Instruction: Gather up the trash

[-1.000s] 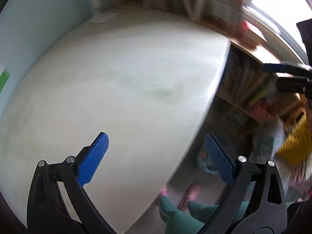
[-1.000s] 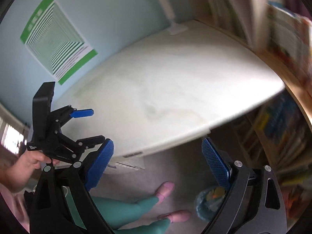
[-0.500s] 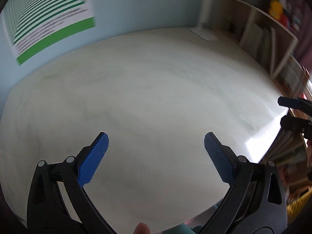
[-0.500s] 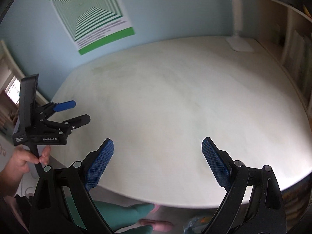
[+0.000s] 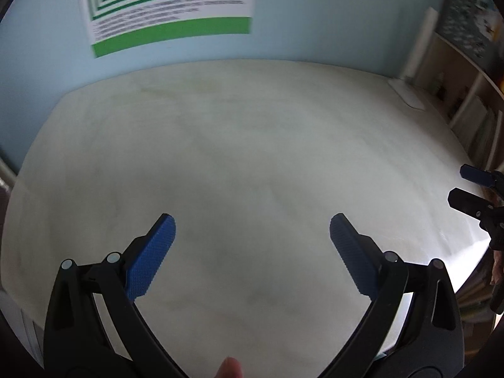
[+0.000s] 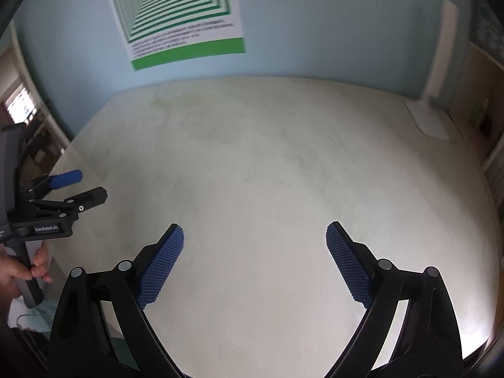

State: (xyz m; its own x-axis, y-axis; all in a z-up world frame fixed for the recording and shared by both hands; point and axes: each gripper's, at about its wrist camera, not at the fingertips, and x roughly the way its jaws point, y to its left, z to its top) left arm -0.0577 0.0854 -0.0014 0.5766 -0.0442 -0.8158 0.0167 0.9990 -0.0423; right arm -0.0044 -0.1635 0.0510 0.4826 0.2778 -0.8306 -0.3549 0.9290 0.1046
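My left gripper (image 5: 252, 245) is open and empty, held over the pale tabletop (image 5: 239, 145). My right gripper (image 6: 254, 252) is also open and empty over the same tabletop (image 6: 267, 163). I see no trash on the table in either view. The left gripper also shows at the left edge of the right wrist view (image 6: 78, 186). The right gripper shows at the right edge of the left wrist view (image 5: 466, 186).
A green and white poster (image 6: 179, 25) hangs on the light blue wall behind the table. A white lamp base (image 6: 430, 119) stands at the far right corner. Shelves (image 5: 472, 104) stand to the right of the table.
Both grippers have swung up and left, from facing the table's right edge, the floor and a bin there to facing the table squarely with the poster ahead. Both stayed open.
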